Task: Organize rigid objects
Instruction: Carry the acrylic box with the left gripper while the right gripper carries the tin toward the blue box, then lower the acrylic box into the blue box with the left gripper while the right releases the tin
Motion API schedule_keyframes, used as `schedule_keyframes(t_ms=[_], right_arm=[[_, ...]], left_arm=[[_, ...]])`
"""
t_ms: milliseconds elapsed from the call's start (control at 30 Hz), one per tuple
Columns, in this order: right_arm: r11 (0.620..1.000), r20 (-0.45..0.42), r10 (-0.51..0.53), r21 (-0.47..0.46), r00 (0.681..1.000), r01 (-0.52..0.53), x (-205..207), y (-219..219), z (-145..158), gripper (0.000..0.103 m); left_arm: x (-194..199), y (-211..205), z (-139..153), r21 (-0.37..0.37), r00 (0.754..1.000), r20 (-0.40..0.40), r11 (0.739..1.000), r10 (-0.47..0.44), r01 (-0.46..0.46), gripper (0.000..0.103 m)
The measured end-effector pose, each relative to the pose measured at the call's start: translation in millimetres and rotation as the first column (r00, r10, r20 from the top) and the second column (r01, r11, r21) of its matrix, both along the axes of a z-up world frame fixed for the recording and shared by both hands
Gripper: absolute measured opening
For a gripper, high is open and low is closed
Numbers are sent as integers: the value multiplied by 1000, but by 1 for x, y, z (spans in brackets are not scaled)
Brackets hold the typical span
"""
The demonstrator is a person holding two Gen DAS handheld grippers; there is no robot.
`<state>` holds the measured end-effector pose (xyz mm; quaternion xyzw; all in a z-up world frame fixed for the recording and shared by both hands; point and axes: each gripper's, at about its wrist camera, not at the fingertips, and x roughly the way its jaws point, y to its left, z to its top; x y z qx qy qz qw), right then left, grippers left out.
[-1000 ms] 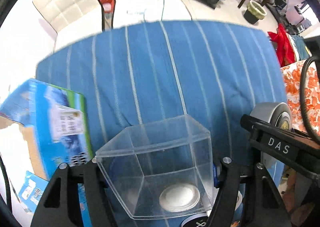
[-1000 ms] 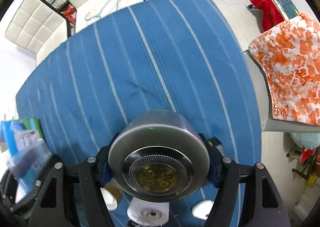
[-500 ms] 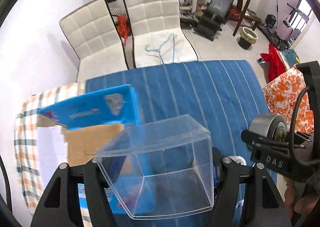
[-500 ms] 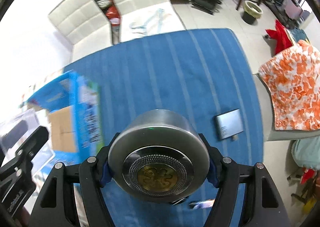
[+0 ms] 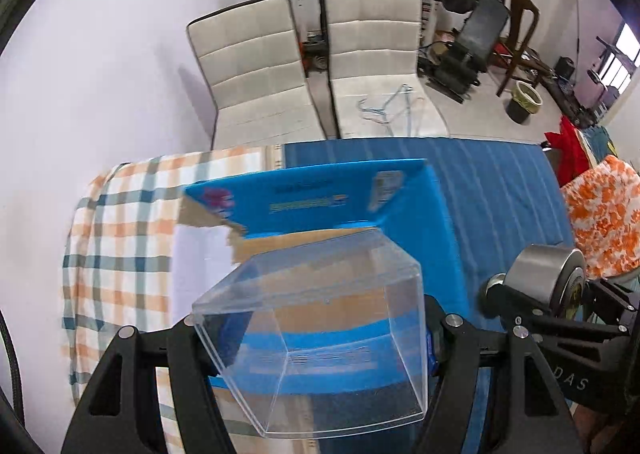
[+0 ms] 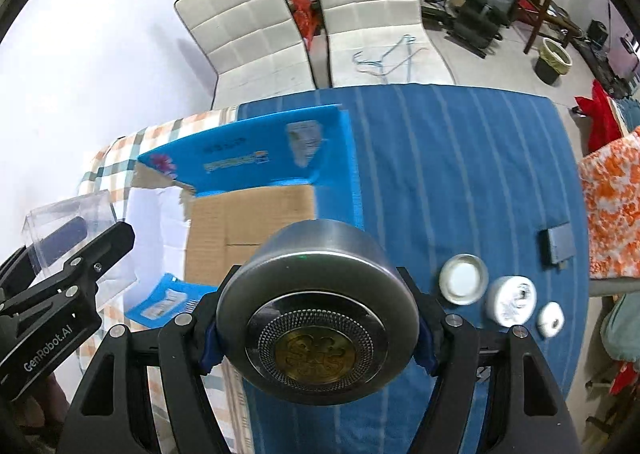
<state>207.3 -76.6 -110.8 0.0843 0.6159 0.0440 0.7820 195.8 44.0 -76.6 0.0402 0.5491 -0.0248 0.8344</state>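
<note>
My left gripper [image 5: 316, 338] is shut on a clear plastic box [image 5: 316, 334] and holds it in the air above an open blue cardboard carton [image 5: 320, 197]. My right gripper [image 6: 316, 328] is shut on a round silver metal tin [image 6: 316, 310] with a gold emblem on its face, held above the carton's near edge [image 6: 248, 230]. The tin also shows in the left wrist view [image 5: 544, 278]. The clear box also shows in the right wrist view [image 6: 68, 230], at the far left.
On the blue striped cloth [image 6: 460, 157] lie a small round white-lidded tin [image 6: 463, 280], a white tape roll [image 6: 512, 300], a small white object [image 6: 551, 318] and a dark flat device [image 6: 558, 242]. A checked cloth [image 5: 120, 238] lies left of the carton. Two white chairs [image 5: 320, 65] stand beyond.
Both grippers have lifted and swung left with their loads, from over the striped cloth to over the open carton. The small items on the cloth have come into the right wrist view.
</note>
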Motion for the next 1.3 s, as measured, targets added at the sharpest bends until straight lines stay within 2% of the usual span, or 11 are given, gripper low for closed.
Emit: schedule_keyframes(t_ms=[100,167,300,367,433,600,833,1000,1033,1133,1300], right_arm=[[1000,-11,0,12,1000,0,17,20,-14,74],[999,-37,-7,37,999,8,34,32,-34,74],[997,-108,-23,67,994,30,66,47,-80,74],[998,-128,-34,50,991,41,79,51,-100,74],[999,-144,-38,27,989,42,93,58,-120,74],[999,-187,-38,-42,982,30,117,75,-161,74],[995,-256,-50,-101,965,25,137,82,-204,74],[996,-278,-42,-86,960,19,143,85,-210,76],[997,-271,-41,-78,962,21,144,84,-208,80],[998,-246,-51,-37,968,43,148,78,-194,91],[997,-241,-76,-21,967,73,156,66,-175,93]], left_arm=[[5,28,-11,-20,1000,-25,1000,15,-16,66],[10,43,-23,-43,998,-52,999,19,-21,66],[36,75,-71,-148,982,-182,986,43,-70,66],[48,86,-94,-172,971,-230,980,59,-101,66],[58,96,-118,-169,961,-266,978,77,-125,66],[71,103,-154,-147,946,-310,978,95,-146,66],[73,101,-180,-125,939,-333,982,90,-139,66],[75,95,-189,-127,936,-344,984,76,-127,66],[76,95,-190,-129,935,-347,983,76,-128,66],[77,96,-193,-137,932,-355,982,77,-133,66],[83,98,-192,-178,931,-361,976,53,-125,66]])
